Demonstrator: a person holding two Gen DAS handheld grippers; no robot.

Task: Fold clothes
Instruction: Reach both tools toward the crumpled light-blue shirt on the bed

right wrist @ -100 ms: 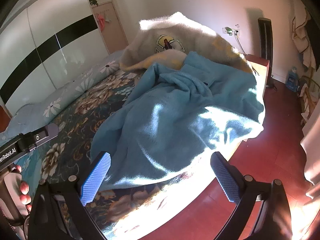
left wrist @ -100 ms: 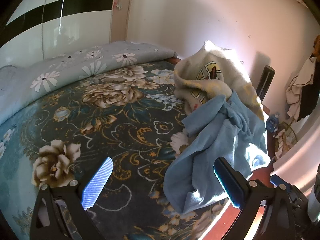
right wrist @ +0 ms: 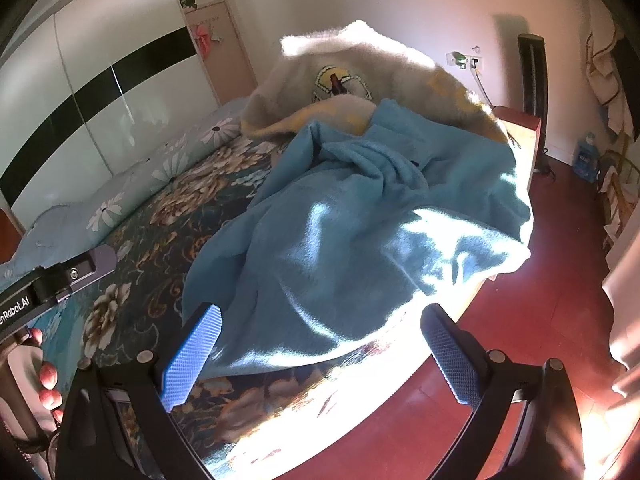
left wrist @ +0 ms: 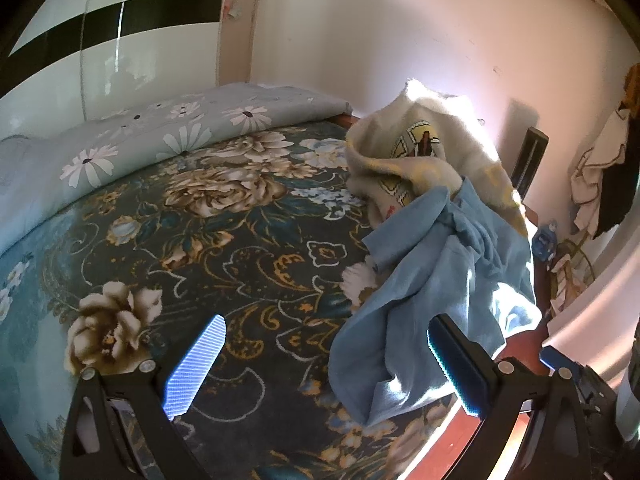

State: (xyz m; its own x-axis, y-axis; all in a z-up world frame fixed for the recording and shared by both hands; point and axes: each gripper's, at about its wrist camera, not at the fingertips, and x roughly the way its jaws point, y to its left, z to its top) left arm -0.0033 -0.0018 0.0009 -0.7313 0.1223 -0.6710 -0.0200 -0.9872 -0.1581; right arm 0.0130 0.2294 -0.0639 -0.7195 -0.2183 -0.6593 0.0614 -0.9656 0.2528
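While both grippers, left gripper [left wrist: 324, 364] and right gripper [right wrist: 320, 354], gape empty, the crumpled blue garment [right wrist: 360, 232] lies just ahead on the floral bedspread [left wrist: 208, 248].

floral bedspread [left wrist: 240, 240], daisy-print quilt [left wrist: 132, 148], glossy wardrobe [right wrist: 100, 92], red floor [right wrist: 540, 300]

The blue garment [right wrist: 360, 232] hides the cream blanket's [right wrist: 360, 64] lower part.
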